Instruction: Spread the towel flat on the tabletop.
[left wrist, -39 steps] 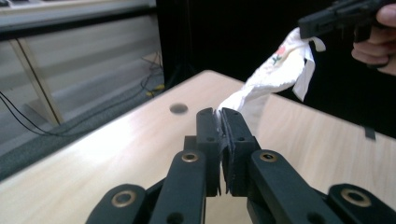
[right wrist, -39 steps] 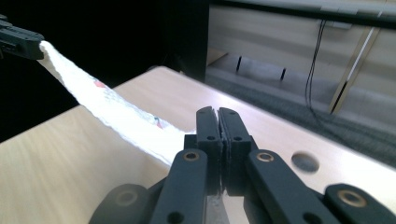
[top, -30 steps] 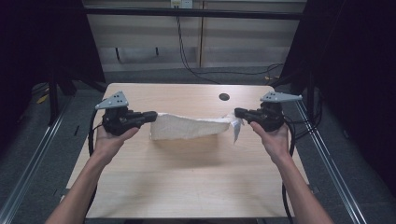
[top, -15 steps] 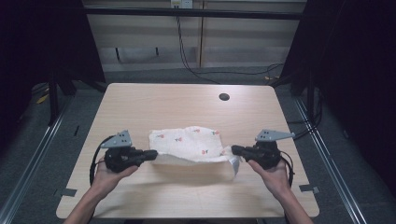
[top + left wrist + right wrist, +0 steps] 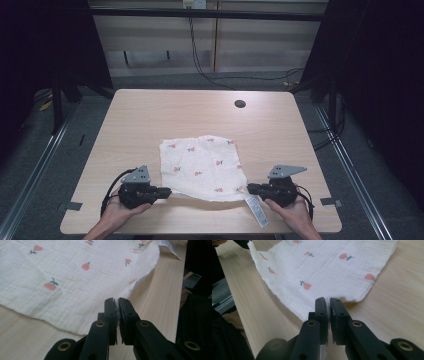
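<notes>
A white cloth (image 5: 202, 167) printed with small red flowers lies spread flat on the wooden table (image 5: 200, 115), its near edge lifted slightly between my two grippers. My left gripper (image 5: 167, 191) is low at the cloth's near left corner, shut on the thin edge (image 5: 116, 301). My right gripper (image 5: 250, 188) pinches the near right corner (image 5: 328, 300). Its jaws have just been opening a little, with a sliver of cloth still between them. A white care label (image 5: 257, 212) trails from that corner toward the table's front edge.
A dark round hole (image 5: 240, 104) sits in the tabletop at the far right. Bare wood surrounds the cloth on all sides. Metal rails (image 5: 350, 165) run along the floor beside the table, and cables hang at the back wall.
Both hands have come down and toward the near edge. The cloth, held stretched above the table a second ago, now lies spread on the wood.
</notes>
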A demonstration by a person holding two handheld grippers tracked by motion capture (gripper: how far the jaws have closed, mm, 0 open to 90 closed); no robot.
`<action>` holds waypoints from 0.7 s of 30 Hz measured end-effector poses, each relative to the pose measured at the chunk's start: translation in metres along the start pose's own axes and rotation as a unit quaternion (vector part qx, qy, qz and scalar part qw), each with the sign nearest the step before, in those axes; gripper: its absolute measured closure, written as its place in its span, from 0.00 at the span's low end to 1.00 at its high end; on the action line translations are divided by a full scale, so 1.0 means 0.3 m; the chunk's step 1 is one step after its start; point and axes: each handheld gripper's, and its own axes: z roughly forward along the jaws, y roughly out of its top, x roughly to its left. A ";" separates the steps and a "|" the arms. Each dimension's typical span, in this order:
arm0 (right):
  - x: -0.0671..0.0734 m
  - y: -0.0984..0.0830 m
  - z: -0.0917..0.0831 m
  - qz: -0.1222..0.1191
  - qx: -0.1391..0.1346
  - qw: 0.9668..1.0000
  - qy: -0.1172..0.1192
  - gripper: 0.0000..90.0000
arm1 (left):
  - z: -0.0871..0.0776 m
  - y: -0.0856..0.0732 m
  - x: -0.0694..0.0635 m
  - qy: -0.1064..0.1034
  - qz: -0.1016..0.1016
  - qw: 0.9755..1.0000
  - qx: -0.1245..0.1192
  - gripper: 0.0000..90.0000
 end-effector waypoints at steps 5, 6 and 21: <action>0.003 -0.027 -0.018 0.010 0.005 1.000 0.000 0.80 | -0.009 -0.021 -0.004 -0.005 -0.005 1.000 0.007 0.89; 0.002 -0.028 -0.025 0.013 0.005 1.000 -0.003 0.77 | -0.013 -0.022 -0.004 -0.009 -0.008 1.000 0.002 0.87; -0.115 0.101 0.158 -0.026 0.026 0.998 -0.045 0.65 | 0.090 0.021 0.151 0.035 -0.053 0.997 0.038 0.65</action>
